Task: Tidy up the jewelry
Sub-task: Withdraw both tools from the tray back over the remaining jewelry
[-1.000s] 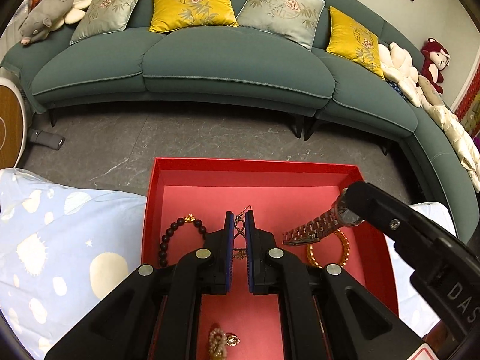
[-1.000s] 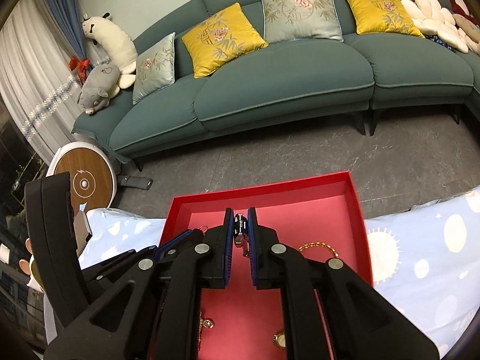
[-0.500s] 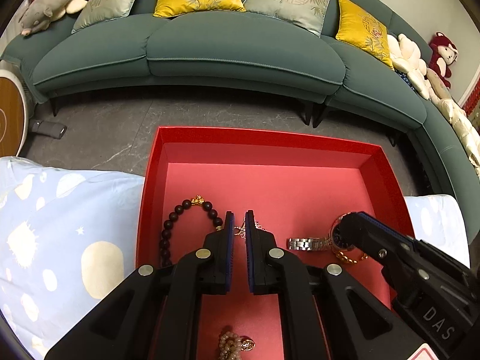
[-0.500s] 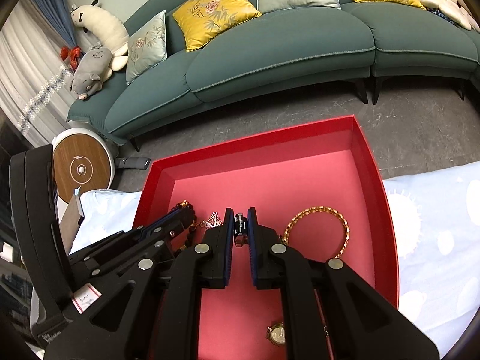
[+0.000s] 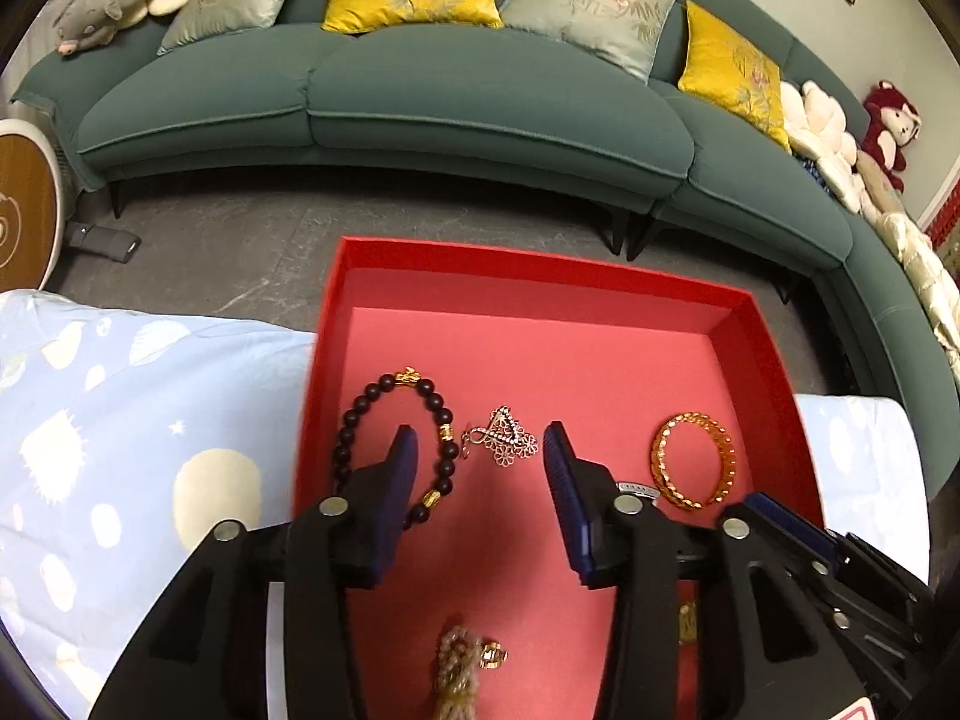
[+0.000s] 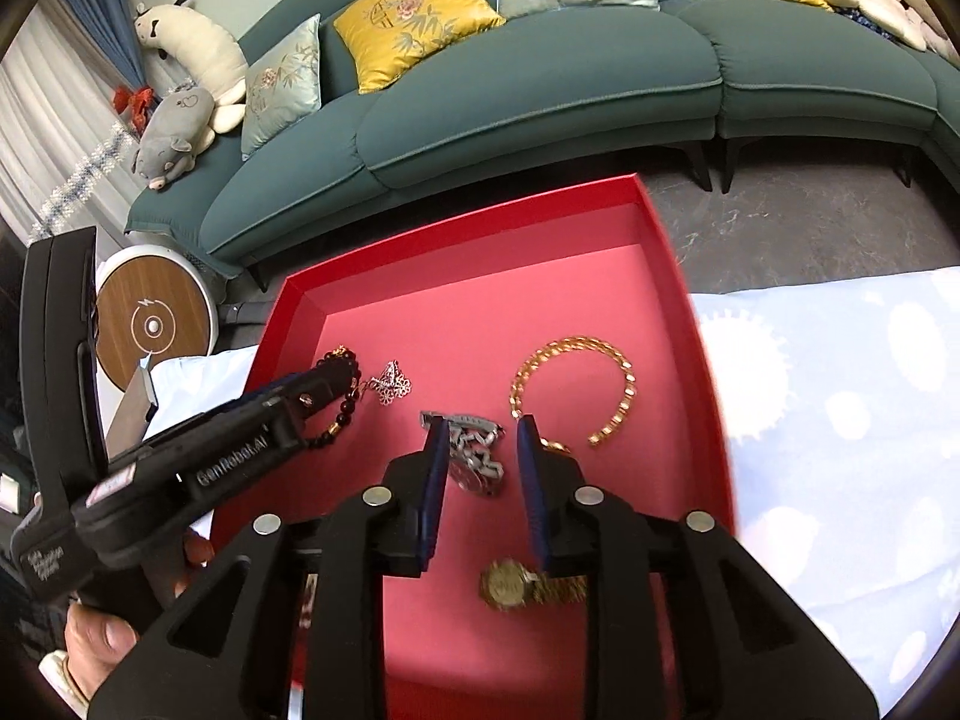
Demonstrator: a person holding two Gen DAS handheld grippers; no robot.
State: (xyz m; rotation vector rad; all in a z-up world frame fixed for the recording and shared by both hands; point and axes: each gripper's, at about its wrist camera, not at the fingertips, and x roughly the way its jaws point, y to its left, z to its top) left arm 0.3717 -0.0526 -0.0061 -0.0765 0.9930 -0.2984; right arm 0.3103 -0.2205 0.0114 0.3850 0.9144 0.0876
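From the left wrist, the left tongs (image 5: 477,468) have just been opening and now stand spread with nothing between the pads; the silver pendant (image 5: 503,437) they pinched a moment ago lies free on the floor of the red tray (image 5: 540,276), just past the tips. That piece looks delivered. Beside it to the left curls the dark bead bracelet (image 5: 393,438), partly under the left finger, and to the right lies the gold bangle (image 5: 693,461); a pearl cluster (image 5: 459,660) sits near the bottom edge. The tray rests on a pale blue spotted cloth (image 5: 120,450), with a green sofa (image 5: 384,90) beyond. From the right wrist, the right tongs (image 6: 477,450) have also been opening, and the silver watch (image 6: 474,456) they carried now lies on the tray between the parted pads, seemingly let go, though the blur leaves contact uncertain. A gold watch (image 6: 516,585) lies close under the right finger and the bangle just ahead, so lifting away straight looks wise. The left tool crosses in from the left, near the beads.
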